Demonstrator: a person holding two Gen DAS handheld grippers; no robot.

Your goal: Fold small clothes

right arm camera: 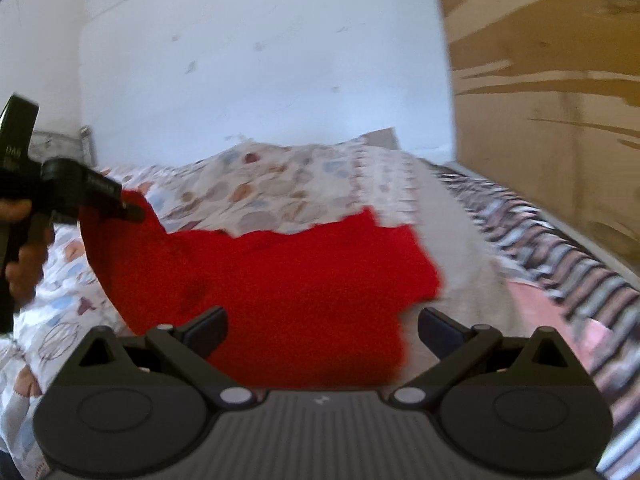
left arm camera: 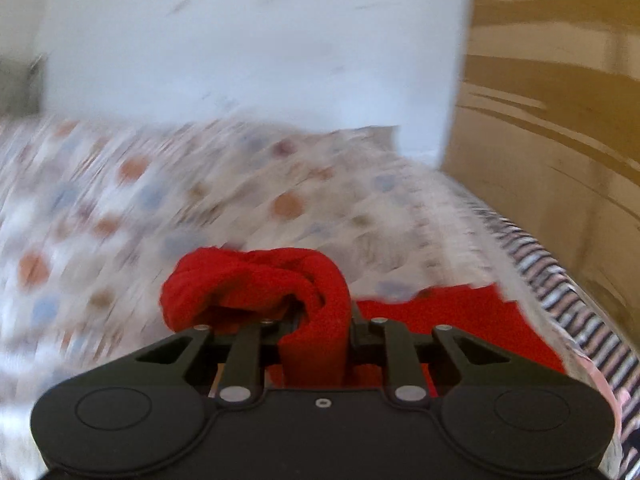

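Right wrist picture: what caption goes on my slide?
Left gripper lifts one corner of the red garment off the patterned bedspread; right gripper open.

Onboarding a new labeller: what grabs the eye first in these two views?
The red garment dominates, spread on the patterned bedspread at mid-frame. The left gripper pinches one corner and lifts it at the left edge; its own view shows bunched red cloth between the jaws. The right gripper stands open at the garment's near edge, holding nothing.

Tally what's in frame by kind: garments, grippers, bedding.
Red garment: 1
Grippers: 2, left gripper shut on the garment's corner, right gripper open
Patterned bedsheet: 1
Striped bed cover: 1
Total: 5
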